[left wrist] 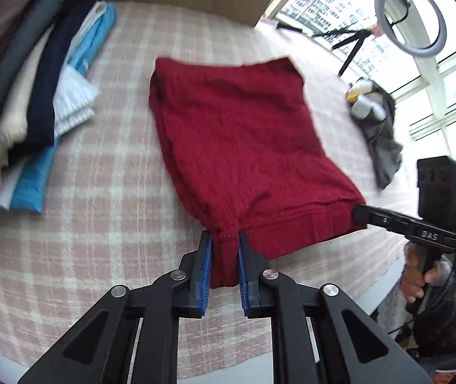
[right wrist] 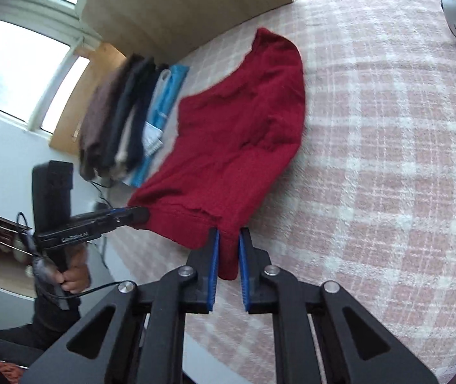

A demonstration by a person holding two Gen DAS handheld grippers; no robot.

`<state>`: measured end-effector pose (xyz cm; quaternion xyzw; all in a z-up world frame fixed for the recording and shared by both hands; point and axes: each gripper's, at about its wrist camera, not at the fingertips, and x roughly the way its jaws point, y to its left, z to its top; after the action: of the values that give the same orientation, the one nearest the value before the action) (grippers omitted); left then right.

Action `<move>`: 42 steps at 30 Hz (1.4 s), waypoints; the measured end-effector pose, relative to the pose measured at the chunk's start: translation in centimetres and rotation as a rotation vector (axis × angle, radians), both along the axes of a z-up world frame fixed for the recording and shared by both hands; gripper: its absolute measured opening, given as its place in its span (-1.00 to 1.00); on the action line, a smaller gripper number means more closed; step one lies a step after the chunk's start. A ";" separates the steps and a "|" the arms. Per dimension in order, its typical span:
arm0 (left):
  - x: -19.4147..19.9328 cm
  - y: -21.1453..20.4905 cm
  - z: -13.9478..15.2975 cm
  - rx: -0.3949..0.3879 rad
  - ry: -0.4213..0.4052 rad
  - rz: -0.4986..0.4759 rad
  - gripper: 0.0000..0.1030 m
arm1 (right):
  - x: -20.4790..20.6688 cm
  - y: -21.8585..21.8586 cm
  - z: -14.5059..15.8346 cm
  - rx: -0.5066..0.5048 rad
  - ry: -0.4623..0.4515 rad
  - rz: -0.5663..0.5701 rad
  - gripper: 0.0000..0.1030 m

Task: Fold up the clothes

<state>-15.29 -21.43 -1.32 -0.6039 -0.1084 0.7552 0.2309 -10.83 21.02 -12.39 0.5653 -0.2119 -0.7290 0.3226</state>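
Two grippers, one red knitted garment [left wrist: 240,147], and you've got both near corners of it pinched. Your left gripper [left wrist: 224,243] has its blue pads [left wrist: 207,256] pressed onto a bunched bit of the hem, cloth filling the narrow gap between them, and from the right wrist view your right gripper [right wrist: 228,240] is doing the same at the other corner, blue pads [right wrist: 215,256] squeezed against a hanging fold of red. Look across from the left camera and there's the right gripper [left wrist: 360,212] biting the far end of that same hem, your right hand [left wrist: 415,275] wrapped round its handle. Flip views and the left gripper [right wrist: 141,215] shows at the opposite corner, your left hand [right wrist: 74,276] on the grip below. The hem runs taut between the two tools, raised a little at the near edge, while the rest of the garment lies on the pink-and-white checked bedcover [left wrist: 100,192], folded over and rumpled at the far end. Off to your left sits a stack of folded clothes [left wrist: 29,96], browns, grey, navy, cream, white and bright blue, just beside the red piece but apart from it. By the window stands a ring light [left wrist: 410,16], with a grey bag [left wrist: 378,118] on the bed near it.
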 end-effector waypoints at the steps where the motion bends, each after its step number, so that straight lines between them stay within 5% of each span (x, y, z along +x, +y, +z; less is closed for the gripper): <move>1: 0.0 -0.1 0.1 0.012 -0.006 0.004 -0.74 | 0.0 0.2 0.2 -0.012 -0.009 -0.006 -0.77; 12: -1.7 -2.4 1.5 0.085 -0.071 0.036 -0.74 | -1.4 1.5 0.1 -0.162 -0.156 -0.084 -0.77; 17: -6.0 -1.5 1.3 0.074 -0.077 0.051 -0.74 | -5.4 1.1 0.0 -0.235 -0.183 -0.151 -0.77; 25: -13.0 0.7 -1.4 -0.016 -0.091 0.057 -0.74 | -12.8 -0.3 -1.1 -0.164 -0.192 -0.186 -0.77; 29: -14.9 0.8 -3.5 -0.022 -0.154 0.062 -0.68 | -15.5 0.0 -3.1 -0.118 -0.279 -0.205 -0.68; 32: -15.6 0.1 -3.7 0.016 -0.180 0.080 -0.63 | -16.4 0.8 -3.8 -0.173 -0.341 -0.226 -0.54; 36: -15.9 -0.8 -2.2 0.033 -0.143 0.089 -0.50 | -16.4 2.5 -1.4 -0.156 -0.250 -0.229 -0.20; 39: -15.4 -1.2 -0.3 0.021 -0.076 0.075 -0.50 | -15.4 3.0 1.9 -0.112 -0.100 -0.191 -0.20; 42: -14.0 -1.0 1.5 -0.003 -0.002 0.012 -0.50 | -14.2 0.6 3.9 -0.039 0.000 -0.030 -0.24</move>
<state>-29.31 -22.41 0.14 -0.6044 -0.1113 0.7560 0.2253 -25.02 21.64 -8.46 0.5556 -0.2345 -0.7296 0.3226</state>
